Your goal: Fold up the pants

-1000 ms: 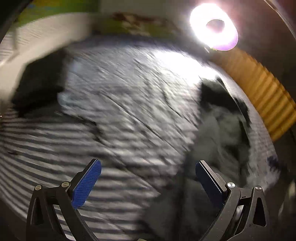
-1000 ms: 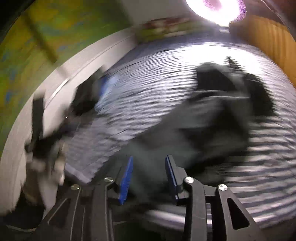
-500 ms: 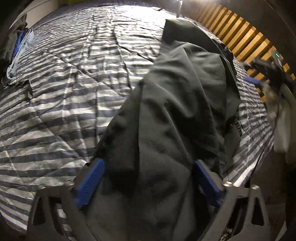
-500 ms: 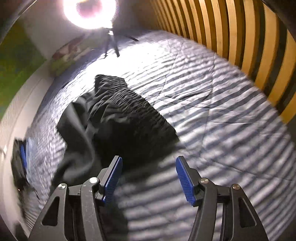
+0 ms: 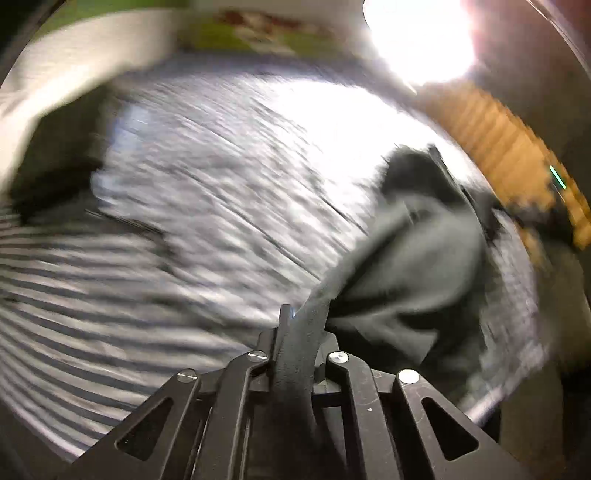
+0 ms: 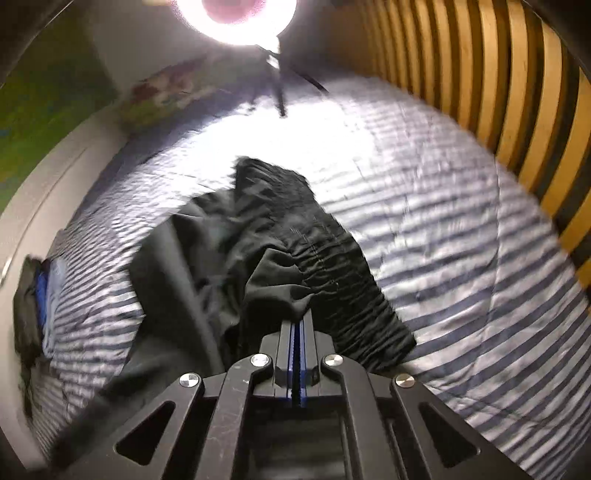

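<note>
Striped bedspread under black pants lengthwise toward lamp, cloth pinched in both grippers: left gripper, right gripper.

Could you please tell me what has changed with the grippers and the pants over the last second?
Both grippers stood open earlier. The left gripper has now closed on a fold of the dark grey fabric pants, and the right gripper has swung over to the gathered elastic waistband and shut at its edge. The pants remain on the blue-and-white striped quilt, with the ring light still glowing beyond.
</note>
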Motion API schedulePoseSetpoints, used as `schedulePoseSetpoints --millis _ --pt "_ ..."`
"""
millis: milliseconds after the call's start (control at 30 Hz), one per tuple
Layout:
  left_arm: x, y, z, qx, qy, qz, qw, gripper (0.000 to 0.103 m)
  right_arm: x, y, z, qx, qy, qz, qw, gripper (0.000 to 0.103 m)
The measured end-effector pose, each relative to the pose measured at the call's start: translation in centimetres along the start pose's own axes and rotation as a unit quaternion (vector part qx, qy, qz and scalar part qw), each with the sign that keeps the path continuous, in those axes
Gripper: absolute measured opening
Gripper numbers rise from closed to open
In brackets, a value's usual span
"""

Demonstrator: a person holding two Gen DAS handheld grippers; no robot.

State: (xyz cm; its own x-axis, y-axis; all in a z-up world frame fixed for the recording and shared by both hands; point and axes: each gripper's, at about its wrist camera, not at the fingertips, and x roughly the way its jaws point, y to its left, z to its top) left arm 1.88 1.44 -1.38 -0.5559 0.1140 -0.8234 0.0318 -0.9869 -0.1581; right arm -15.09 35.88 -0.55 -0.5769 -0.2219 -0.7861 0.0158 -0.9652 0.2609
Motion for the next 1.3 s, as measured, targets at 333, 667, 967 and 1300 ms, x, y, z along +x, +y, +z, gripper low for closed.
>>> schedulePoseSetpoints --millis 333,667,967,1300 --pt "-6.3 17.7 3.7 -0.113 -0.062 0.230 0.9647 0.000 -5.6 -1.8 -7.0 -0.011 -0.002 -0.061 0.998 0.001" --pt "-3.3 22.3 0.5 -0.162 -0.003 0.239 0.9574 0.043 -5.6 -7.3 -12.9 0.019 0.081 -0.087 0.993 0.004" --pt "-2.3 12.8 4.7 -0.045 -0.065 0.168 0.9827 0.080 -6.0 -2.4 -2.9 -0.029 -0.002 -0.027 0.999 0.044" --pt "9.4 5.4 6.6 0.085 0.059 0.092 0.9904 0.085 8.1 2.9 5.9 -0.038 0.088 -0.020 0.995 0.055"
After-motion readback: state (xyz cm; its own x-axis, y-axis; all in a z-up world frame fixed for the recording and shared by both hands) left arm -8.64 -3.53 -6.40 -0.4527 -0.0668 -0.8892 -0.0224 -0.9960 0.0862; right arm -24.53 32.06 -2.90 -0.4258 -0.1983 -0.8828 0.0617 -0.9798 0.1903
